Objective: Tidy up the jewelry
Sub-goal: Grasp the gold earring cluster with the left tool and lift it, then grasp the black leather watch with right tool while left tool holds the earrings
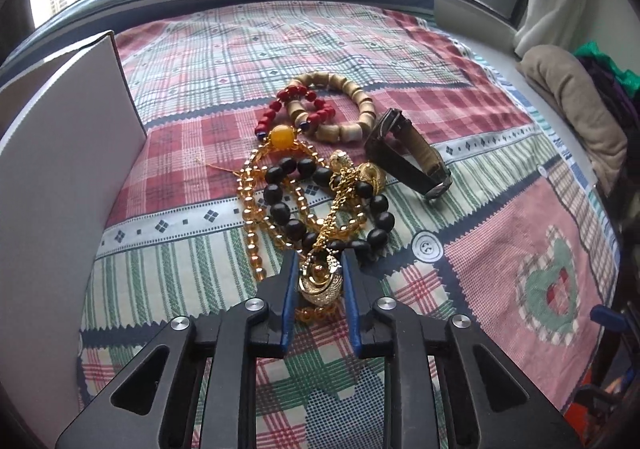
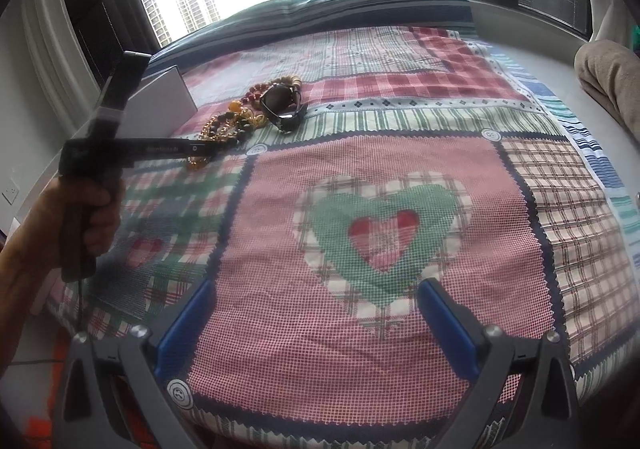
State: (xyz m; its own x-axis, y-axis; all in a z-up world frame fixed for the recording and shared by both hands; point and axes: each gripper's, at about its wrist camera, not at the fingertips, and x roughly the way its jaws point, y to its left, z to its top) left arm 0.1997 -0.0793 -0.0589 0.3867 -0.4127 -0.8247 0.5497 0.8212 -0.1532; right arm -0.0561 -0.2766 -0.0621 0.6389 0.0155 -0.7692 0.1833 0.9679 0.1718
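Jewelry pile (image 1: 320, 169), centre of the left wrist frame, heaped on a patchwork quilt (image 1: 500, 249): wooden bead bracelet (image 1: 352, 101), red bead strand (image 1: 316, 105), amber glass beads (image 1: 252, 217), glossy black bead bracelet (image 1: 288, 205), gold chain (image 1: 340, 201), dark-strapped watch (image 1: 408, 153). Gold pendant (image 1: 320, 281), rounded, stone-set, bright metal, lies lower centre between the blue pads of the left gripper (image 1: 320, 269); jaws narrowed around it, seemingly pinching it, likely to draw it and the tangled chain clear. White box (image 1: 68, 153), smooth card, left edge, probably the destination. Right gripper (image 2: 316, 329), lower frame of its view, jaws spread wide, holding nothing, well apart from the pile over a woven heart patch (image 2: 380, 237).
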